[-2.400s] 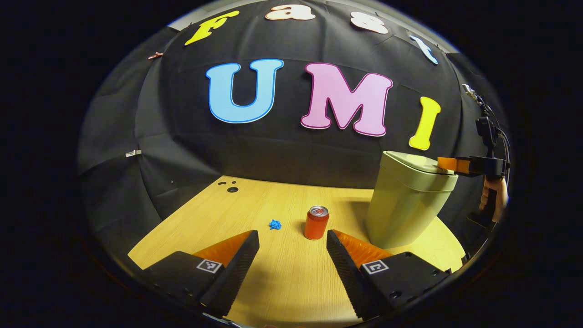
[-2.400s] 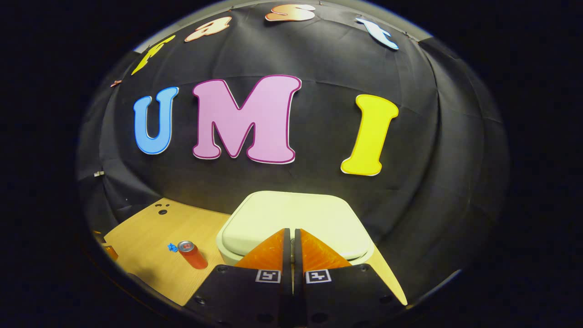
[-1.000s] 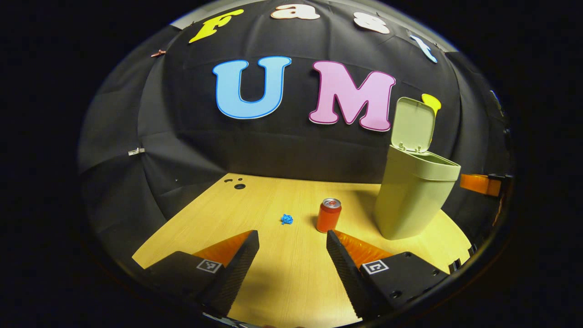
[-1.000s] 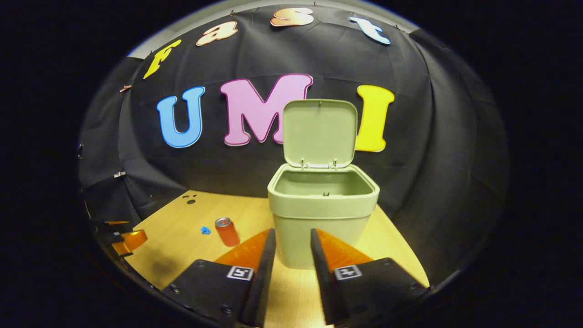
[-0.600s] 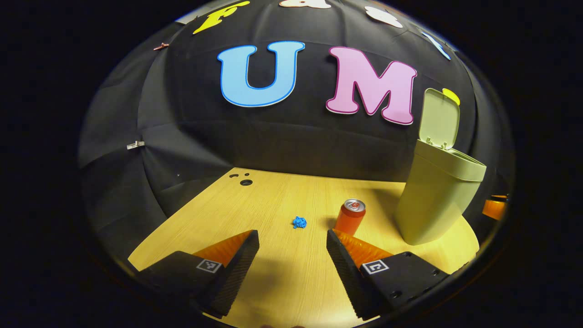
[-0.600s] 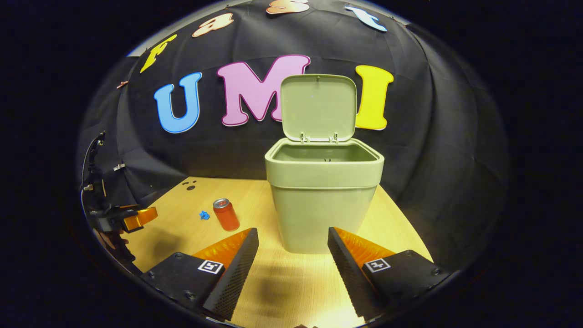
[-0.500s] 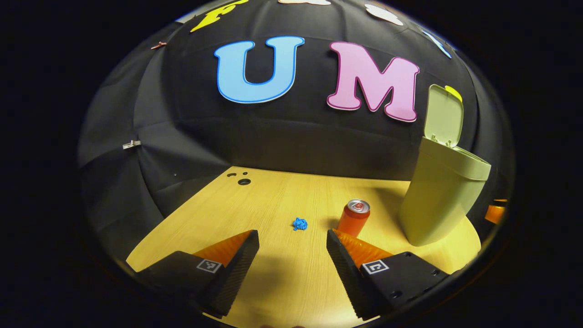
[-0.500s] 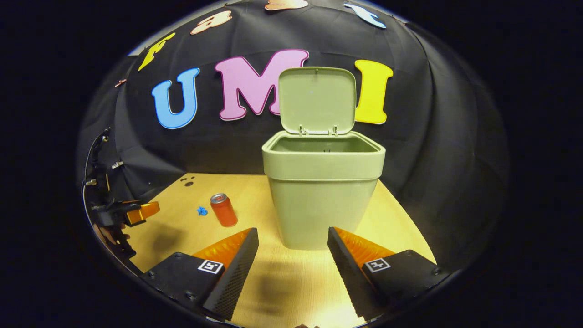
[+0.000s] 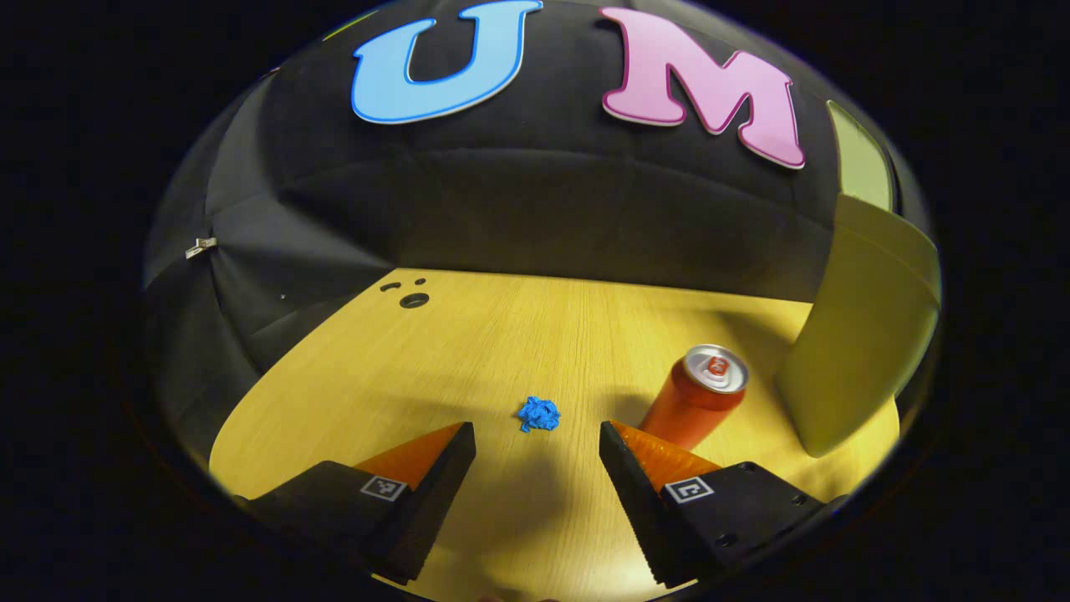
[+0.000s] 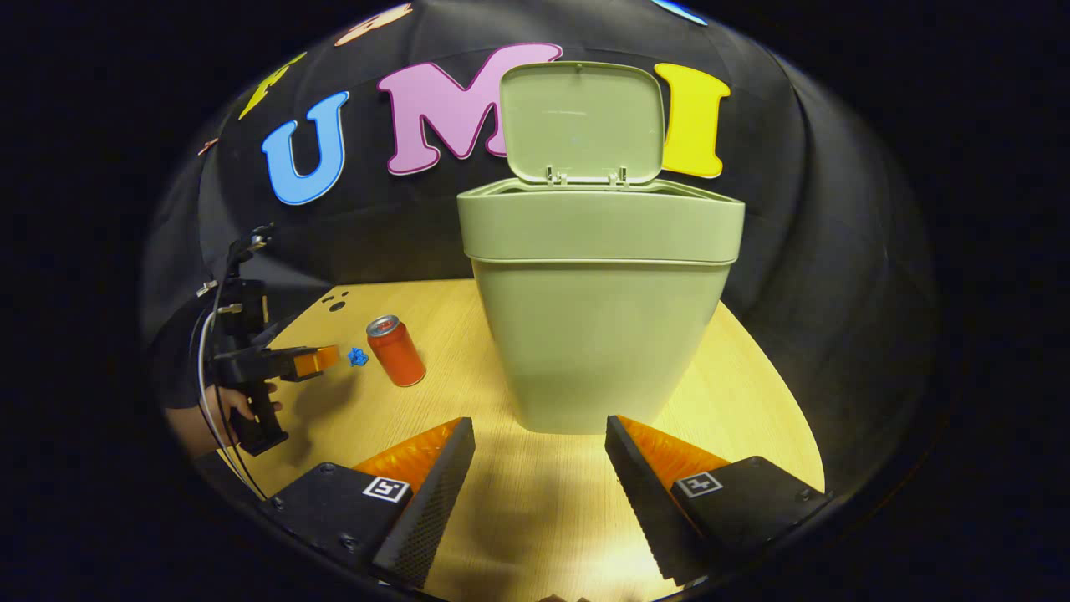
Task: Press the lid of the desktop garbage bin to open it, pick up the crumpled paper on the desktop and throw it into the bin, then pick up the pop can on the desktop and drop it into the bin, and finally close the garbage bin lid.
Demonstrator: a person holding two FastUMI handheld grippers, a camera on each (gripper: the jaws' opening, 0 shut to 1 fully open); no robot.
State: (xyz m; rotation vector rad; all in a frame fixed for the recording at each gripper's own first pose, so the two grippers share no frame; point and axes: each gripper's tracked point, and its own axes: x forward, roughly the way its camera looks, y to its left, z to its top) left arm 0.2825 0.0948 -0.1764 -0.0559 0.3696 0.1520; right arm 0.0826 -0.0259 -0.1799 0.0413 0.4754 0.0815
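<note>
Left claw [image 9: 537, 447] wide, small blue crumpled paper [image 9: 538, 414] lying on the wooden table [image 9: 501, 334] just beyond its tips. Orange pop can [image 9: 695, 399] stands just right of the paper; a drifting closure could knock it over. Right claw [image 10: 539, 464] wide, near the open pale-green plastic bin [image 10: 602, 318].

A light wooden table [image 9: 468, 351] with small holes near its far corner stands against black cloth [image 9: 535, 209].

1. Left gripper view: looking down along the left gripper [image 9: 537, 435] at the wooden desktop [image 9: 468, 351], sitting close to the crumpled paper [image 9: 538, 414].
2. Right gripper view: facing the garbage bin [image 10: 598, 326] from low and near.
3. Both sharing the pop can [image 9: 695, 397], paper, bin and desktop.
</note>
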